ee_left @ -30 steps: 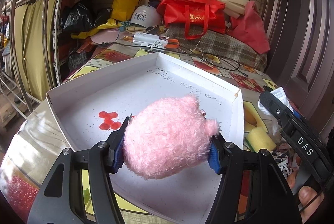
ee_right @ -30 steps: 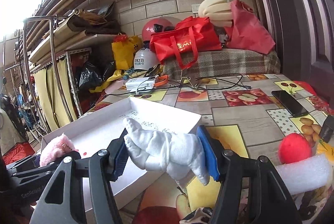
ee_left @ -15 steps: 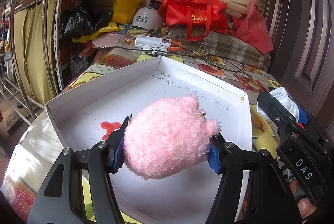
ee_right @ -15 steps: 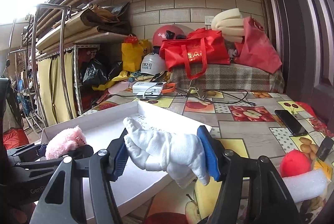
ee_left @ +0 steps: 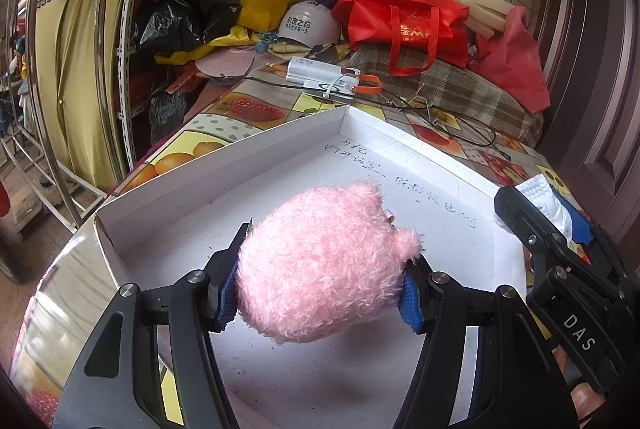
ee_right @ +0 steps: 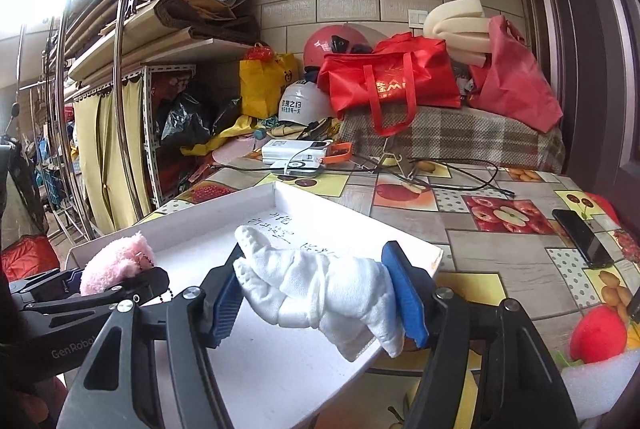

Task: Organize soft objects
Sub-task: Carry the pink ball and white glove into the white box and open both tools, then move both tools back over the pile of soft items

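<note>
My left gripper [ee_left: 320, 289] is shut on a fluffy pink plush toy [ee_left: 324, 265] and holds it above the inside of a shallow white cardboard box [ee_left: 224, 157]. My right gripper [ee_right: 318, 293] is shut on a white folded cloth [ee_right: 316, 287] and hovers over the box's right rim [ee_right: 360, 221]. In the right wrist view the left gripper with the pink plush [ee_right: 116, 263] shows at the left. In the left wrist view the right gripper with the white cloth [ee_left: 544, 195] shows at the right edge.
The box lies on a fruit-print tablecloth [ee_right: 500, 249]. A red ball [ee_right: 598, 335], white foam [ee_right: 600, 377] and a black phone [ee_right: 582, 239] lie at the right. Cables, a power bank [ee_left: 320, 77], helmets and red bags [ee_left: 404, 25] crowd the back. A metal rack [ee_left: 80, 69] stands left.
Both grippers have moved forward over the box with their objects still held. The red marks on the box floor are now hidden behind the plush.
</note>
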Action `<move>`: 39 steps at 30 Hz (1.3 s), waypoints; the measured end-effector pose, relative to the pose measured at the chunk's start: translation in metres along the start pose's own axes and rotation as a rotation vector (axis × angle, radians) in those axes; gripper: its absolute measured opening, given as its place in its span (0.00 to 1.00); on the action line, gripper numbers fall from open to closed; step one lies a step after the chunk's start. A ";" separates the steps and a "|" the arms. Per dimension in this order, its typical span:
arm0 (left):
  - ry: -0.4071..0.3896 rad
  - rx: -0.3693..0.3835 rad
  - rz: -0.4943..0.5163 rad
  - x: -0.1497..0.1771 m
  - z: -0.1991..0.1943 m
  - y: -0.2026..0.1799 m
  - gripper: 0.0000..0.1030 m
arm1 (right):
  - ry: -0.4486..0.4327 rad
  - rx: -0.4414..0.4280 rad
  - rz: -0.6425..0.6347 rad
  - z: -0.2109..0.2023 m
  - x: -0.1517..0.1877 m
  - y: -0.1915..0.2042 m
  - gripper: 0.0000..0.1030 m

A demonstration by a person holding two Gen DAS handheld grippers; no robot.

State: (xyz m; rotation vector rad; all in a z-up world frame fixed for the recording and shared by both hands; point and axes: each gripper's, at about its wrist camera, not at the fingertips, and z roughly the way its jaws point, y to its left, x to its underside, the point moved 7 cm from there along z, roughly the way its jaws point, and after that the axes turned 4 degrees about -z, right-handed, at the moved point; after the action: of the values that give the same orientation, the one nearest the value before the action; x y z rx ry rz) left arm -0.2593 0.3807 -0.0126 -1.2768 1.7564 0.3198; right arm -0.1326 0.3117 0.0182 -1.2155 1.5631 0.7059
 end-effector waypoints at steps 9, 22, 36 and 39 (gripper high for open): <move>-0.019 -0.061 -0.078 -0.003 -0.002 0.019 0.91 | 0.010 -0.010 0.015 0.003 0.000 -0.003 1.00; -0.109 -0.077 -0.142 -0.006 -0.020 0.035 1.00 | -0.089 0.028 -0.003 -0.017 -0.006 -0.001 1.00; -0.195 -0.018 -0.134 0.008 -0.056 0.020 1.00 | -0.105 -0.035 -0.030 -0.078 0.017 0.006 1.00; -0.223 -0.002 -0.065 0.012 -0.066 0.002 1.00 | -0.100 -0.035 -0.017 -0.088 0.022 -0.005 1.00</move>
State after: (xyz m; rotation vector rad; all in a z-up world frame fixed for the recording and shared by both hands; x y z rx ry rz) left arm -0.2952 0.3306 0.0134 -1.2469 1.5236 0.4101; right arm -0.1592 0.2250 0.0280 -1.1994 1.4617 0.7741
